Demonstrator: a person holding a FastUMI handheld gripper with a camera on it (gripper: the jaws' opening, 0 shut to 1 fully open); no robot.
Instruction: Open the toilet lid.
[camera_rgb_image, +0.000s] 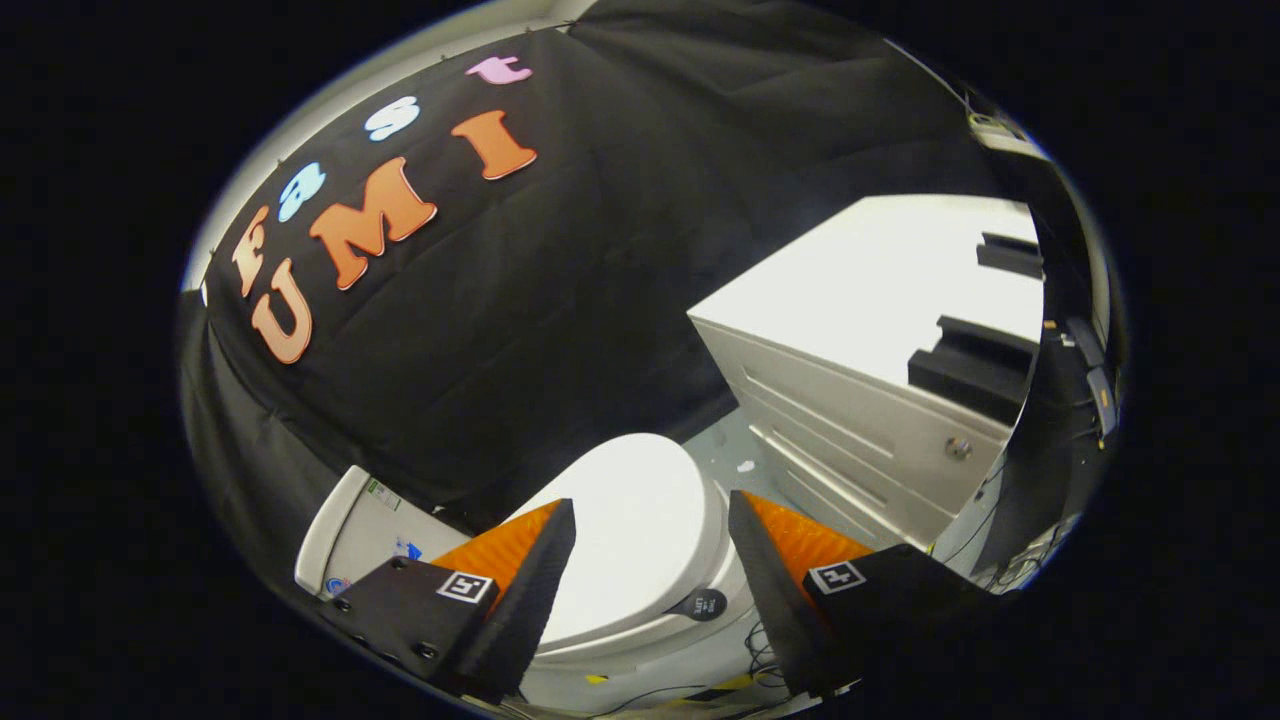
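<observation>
Two spread fingers (650, 560) above closed toilet lid (630, 530)

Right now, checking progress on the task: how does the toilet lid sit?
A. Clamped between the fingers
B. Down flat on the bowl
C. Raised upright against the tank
B: the toilet lid lies flat on the bowl, seen between the open hand-held gripper fingers, which hover apart above it.
</observation>
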